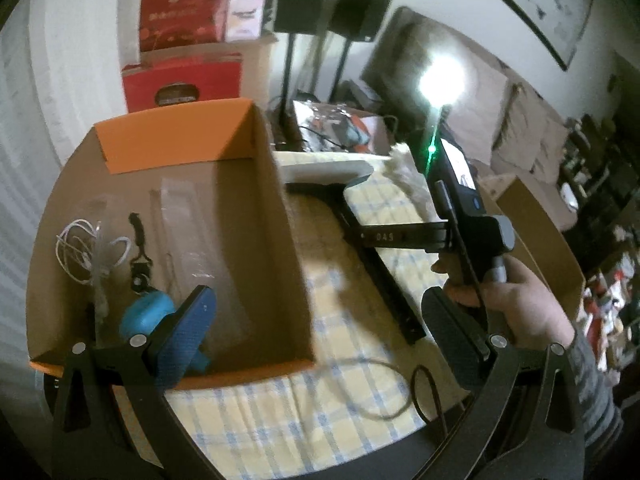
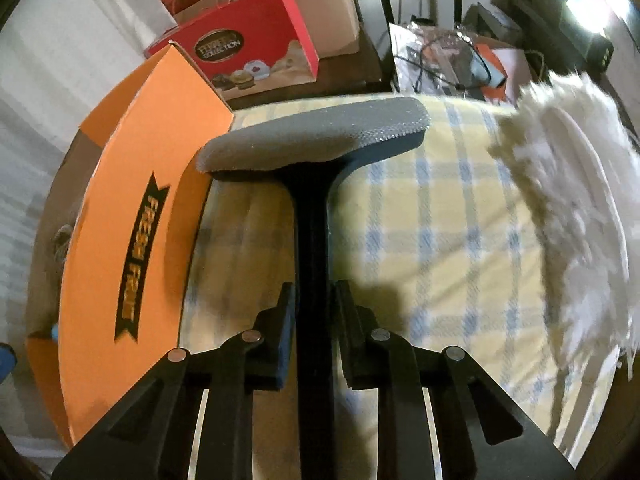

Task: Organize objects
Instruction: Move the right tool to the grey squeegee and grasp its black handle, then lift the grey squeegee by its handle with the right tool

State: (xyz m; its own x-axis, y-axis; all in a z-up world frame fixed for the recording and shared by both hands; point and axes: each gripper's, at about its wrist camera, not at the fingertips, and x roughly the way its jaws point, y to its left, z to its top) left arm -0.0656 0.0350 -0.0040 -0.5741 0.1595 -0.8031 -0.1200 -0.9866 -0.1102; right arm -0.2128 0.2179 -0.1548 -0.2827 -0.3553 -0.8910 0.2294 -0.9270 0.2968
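my right gripper (image 2: 314,332) has its fingers pinching the black stem of a t-shaped armrest (image 2: 316,140), grey pad at the far end, over the yellow-and-blue checked cloth (image 2: 440,220). just left stands the orange cardboard box (image 1: 276,208), holding a white cable (image 1: 80,252) and a blue case (image 1: 146,316). my left gripper (image 1: 320,328) hangs spread and empty. the room behind is cluttered and blurred; a fluffy white thing (image 2: 572,184) is smeared.
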